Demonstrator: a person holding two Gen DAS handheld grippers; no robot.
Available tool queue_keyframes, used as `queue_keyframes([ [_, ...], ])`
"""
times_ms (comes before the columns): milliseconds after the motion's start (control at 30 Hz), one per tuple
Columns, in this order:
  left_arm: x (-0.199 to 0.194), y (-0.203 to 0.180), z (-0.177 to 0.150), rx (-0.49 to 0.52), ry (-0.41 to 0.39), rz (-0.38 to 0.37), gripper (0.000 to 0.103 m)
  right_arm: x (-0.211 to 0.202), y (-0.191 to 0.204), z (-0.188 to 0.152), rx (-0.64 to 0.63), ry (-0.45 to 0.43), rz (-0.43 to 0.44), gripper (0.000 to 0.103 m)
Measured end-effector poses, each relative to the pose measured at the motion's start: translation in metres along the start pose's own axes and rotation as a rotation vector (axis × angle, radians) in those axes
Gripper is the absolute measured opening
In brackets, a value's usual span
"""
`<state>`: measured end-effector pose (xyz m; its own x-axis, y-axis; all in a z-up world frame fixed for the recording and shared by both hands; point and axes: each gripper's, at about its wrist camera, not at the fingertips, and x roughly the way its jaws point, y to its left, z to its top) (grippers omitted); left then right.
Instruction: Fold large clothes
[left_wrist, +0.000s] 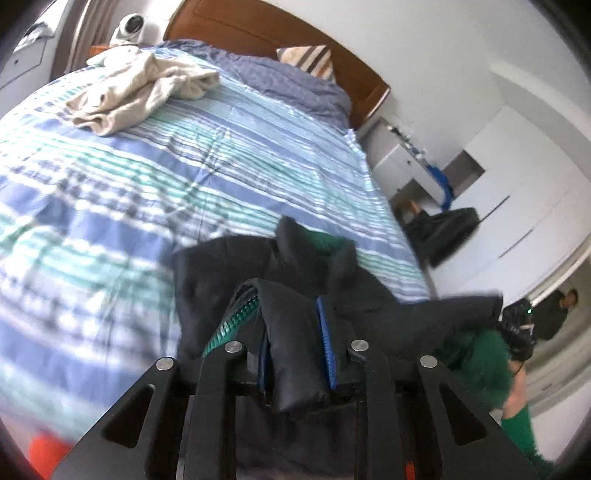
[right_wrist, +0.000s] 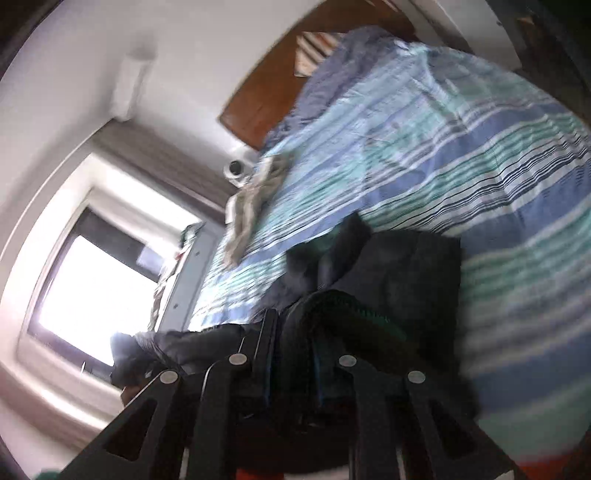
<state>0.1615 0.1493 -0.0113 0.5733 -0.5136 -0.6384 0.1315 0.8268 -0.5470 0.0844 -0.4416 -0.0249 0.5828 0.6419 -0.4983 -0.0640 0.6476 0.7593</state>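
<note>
Here both grippers pinch the dark jacket (left_wrist: 295, 321) over the near edge of the bed (left_wrist: 147, 177): the left gripper (left_wrist: 291, 343) grips a padded fold, the right gripper (right_wrist: 291, 354) seemingly likewise, though blur obscures it. Slick, bulky fabric could slip free, dropping the jacket crooked.

right fingers (right_wrist: 291, 354): blurred | jacket (right_wrist: 388, 280): lower part hidden

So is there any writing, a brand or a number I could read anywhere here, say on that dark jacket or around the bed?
None can be read in either view.
Jacket, held in both claws: no label or print shows.
Striped bedspread and beige garment: pattern only, no text.
White camera by the headboard: any marking is too small and blurred.
</note>
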Motion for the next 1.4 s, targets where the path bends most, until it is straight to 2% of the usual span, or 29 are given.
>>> queue_keyframes([
  [67,0.04,0.014,0.004,-0.031,0.037,0.034,0.035,0.039,-0.034,0.007,0.08,0.013,-0.035,0.016],
  [100,0.064,0.027,0.008,-0.057,0.094,0.059,0.044,0.049,-0.045,0.005,0.11,0.015,-0.05,0.018],
  [133,0.077,0.035,0.008,-0.077,0.141,0.073,0.057,0.06,-0.06,0.002,0.158,0.017,-0.063,0.02],
  [200,0.086,0.036,0.005,-0.108,0.185,0.087,0.062,0.074,-0.089,-0.01,0.29,0.015,-0.033,0.028],
  [267,0.079,0.039,0.01,-0.144,0.191,0.032,0.065,0.074,-0.105,-0.02,0.409,-0.02,0.029,0.035],
  [300,0.07,0.037,0.009,-0.152,0.183,0.005,0.072,0.07,-0.106,-0.022,0.429,-0.035,0.061,0.045],
  [333,0.061,0.036,0.013,-0.156,0.16,-0.045,0.082,0.064,-0.103,-0.021,0.425,-0.046,0.084,0.064],
  [367,0.047,0.034,0.017,-0.147,0.125,-0.084,0.087,0.055,-0.096,-0.017,0.397,-0.057,0.097,0.076],
  [400,0.04,0.032,0.019,-0.134,0.103,-0.097,0.096,0.05,-0.091,-0.013,0.37,-0.062,0.092,0.097],
  [433,0.029,0.03,0.02,-0.101,0.073,-0.108,0.098,0.042,-0.08,-0.006,0.315,-0.071,0.067,0.103],
  [500,0.027,0.024,0.018,-0.021,0.069,-0.088,0.099,0.037,-0.056,0.006,0.162,-0.052,-0.034,0.103],
  [533,0.034,0.022,0.015,0.022,0.092,-0.054,0.099,0.04,-0.045,0.011,0.072,-0.035,-0.109,0.103],
  [600,0.061,0.026,0.009,0.053,0.169,-0.002,0.099,0.054,-0.025,0.014,-0.104,-0.003,-0.243,0.103],
  [667,0.103,0.033,-0.002,0.046,0.28,0.089,0.098,0.078,-0.015,0.013,-0.234,0.041,-0.339,0.103],
  [700,0.112,0.035,-0.006,0.042,0.302,0.117,0.095,0.095,-0.015,0.01,-0.272,0.075,-0.373,0.103],
  [733,0.124,0.034,-0.01,0.047,0.322,0.162,0.082,0.109,-0.018,0.006,-0.289,0.117,-0.389,0.101],
  [767,0.132,0.032,-0.012,0.06,0.333,0.211,0.075,0.118,-0.021,0.002,-0.295,0.16,-0.39,0.1],
  [800,0.133,0.031,-0.012,0.065,0.333,0.235,0.055,0.129,-0.021,-0.002,-0.31,0.199,-0.427,0.08],
  [833,0.128,0.027,-0.01,0.059,0.32,0.251,0.026,0.134,-0.02,-0.003,-0.339,0.21,-0.493,0.044],
  [867,0.119,0.022,-0.006,0.054,0.299,0.258,0.02,0.131,-0.013,-0.004,-0.371,0.197,-0.543,0.029],
  [900,0.108,0.019,-0.002,0.058,0.271,0.262,0.018,0.123,-0.008,-0.003,-0.379,0.177,-0.543,0.017],
  [1000,0.066,-0.003,0.022,0.089,0.124,0.223,0.016,0.087,0.016,0.015,-0.383,0.057,-0.519,0.013],
  [1067,0.059,-0.014,0.036,0.112,0.039,0.221,0.016,0.064,0.034,0.036,-0.369,-0.044,-0.479,0.013],
  [1167,0.071,-0.029,0.049,0.157,-0.071,0.309,0.016,0.059,0.047,0.054,-0.384,-0.136,-0.523,0.013],
  [1267,0.108,-0.023,0.049,0.157,-0.092,0.391,0.016,0.095,0.032,0.06,-0.416,-0.134,-0.645,0.013],
  [1367,0.161,0.002,0.038,0.134,-0.028,0.478,0.018,0.145,-0.016,0.043,-0.401,-0.039,-0.778,0.013],
  [1400,0.177,0.013,0.029,0.14,0.003,0.513,0.021,0.154,-0.032,0.037,-0.371,-0.013,-0.789,0.013],
])
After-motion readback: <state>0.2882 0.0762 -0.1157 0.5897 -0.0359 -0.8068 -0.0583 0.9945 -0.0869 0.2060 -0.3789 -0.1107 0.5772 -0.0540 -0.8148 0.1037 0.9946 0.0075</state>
